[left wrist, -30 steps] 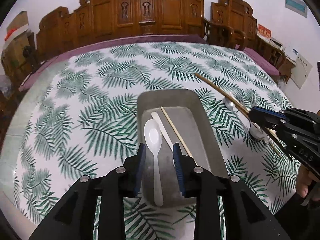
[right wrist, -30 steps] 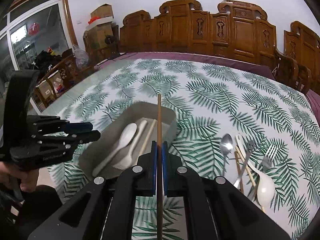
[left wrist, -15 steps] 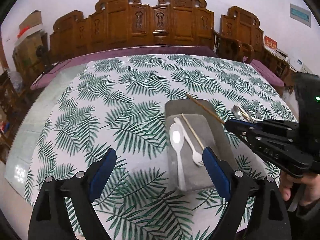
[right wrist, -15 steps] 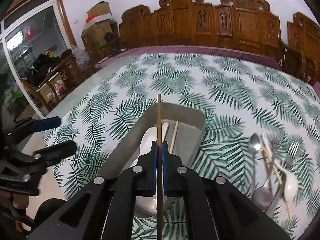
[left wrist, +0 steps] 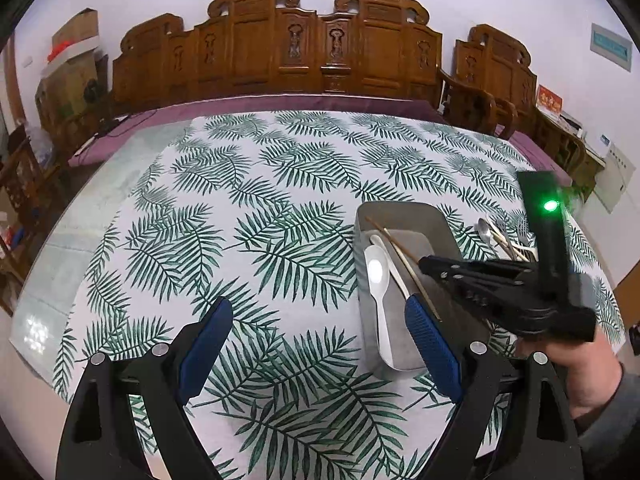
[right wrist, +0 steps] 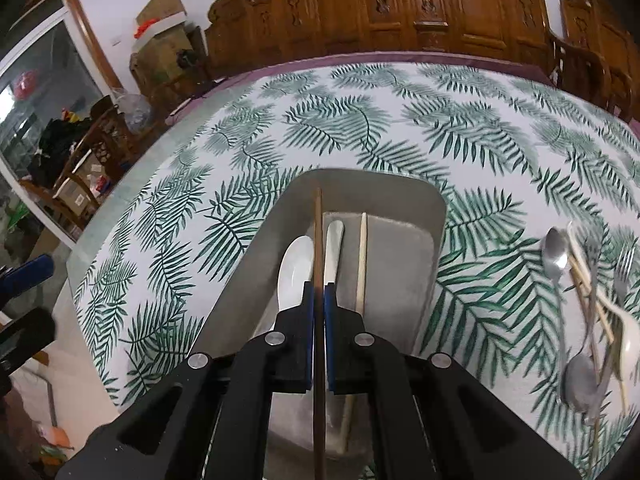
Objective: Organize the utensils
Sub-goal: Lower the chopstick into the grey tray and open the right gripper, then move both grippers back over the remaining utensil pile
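My right gripper [right wrist: 318, 292] is shut on a dark brown chopstick [right wrist: 318, 232], which points forward low over the grey tray [right wrist: 404, 190]. In the tray lie a white spoon [right wrist: 294, 266], a white utensil handle [right wrist: 334, 240] and a light wooden chopstick [right wrist: 362, 256]. My left gripper [left wrist: 318, 344] stands wide open over the leaf-print tablecloth [left wrist: 260, 240], just left of the tray [left wrist: 400, 212], with nothing between its blue pads [left wrist: 430, 344]. In the left wrist view the right gripper [left wrist: 426, 264] reaches over the tray from the right, held by a hand [left wrist: 580, 376].
Several loose utensils [right wrist: 588, 312] lie in a heap on the cloth right of the tray: metal spoons, forks, a white spoon, chopsticks. Carved wooden chairs [left wrist: 300, 52] line the far side. The table's near left edge [right wrist: 76, 280] drops to the floor beside boxes and clutter.
My left gripper has opened wide and drawn back to the left of the tray. The right gripper has carried its chopstick left and down over the tray.
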A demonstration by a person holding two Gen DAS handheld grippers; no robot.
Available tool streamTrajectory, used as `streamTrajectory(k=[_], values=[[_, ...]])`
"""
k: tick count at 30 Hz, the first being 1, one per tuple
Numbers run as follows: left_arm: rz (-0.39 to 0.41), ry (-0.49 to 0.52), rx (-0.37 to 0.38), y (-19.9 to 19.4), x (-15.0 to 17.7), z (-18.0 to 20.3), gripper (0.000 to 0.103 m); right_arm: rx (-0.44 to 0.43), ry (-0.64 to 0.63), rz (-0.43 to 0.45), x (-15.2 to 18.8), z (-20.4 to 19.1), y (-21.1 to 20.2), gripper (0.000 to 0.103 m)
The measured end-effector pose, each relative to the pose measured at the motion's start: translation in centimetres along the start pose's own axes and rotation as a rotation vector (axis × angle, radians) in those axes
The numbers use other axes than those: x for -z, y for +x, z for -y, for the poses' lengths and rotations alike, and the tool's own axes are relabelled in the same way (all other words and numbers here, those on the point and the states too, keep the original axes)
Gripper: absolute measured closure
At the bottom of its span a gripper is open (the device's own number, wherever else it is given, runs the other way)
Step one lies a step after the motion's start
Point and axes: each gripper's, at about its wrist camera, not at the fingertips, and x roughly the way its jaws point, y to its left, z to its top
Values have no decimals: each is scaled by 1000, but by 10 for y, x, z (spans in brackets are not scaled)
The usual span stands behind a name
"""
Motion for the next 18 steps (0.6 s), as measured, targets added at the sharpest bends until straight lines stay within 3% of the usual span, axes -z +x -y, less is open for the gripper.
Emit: streamTrajectory(k=[7, 12, 18], values=[[10, 0, 2, -3, 0, 1, 19, -26, 25, -25, 4, -3, 11, 97], [3, 6, 0, -1, 1, 2, 19, -91, 23, -12, 5, -6, 8, 94], [-8, 25, -4, 3, 3, 12, 19, -112, -25, 33, 3, -3, -13, 94]])
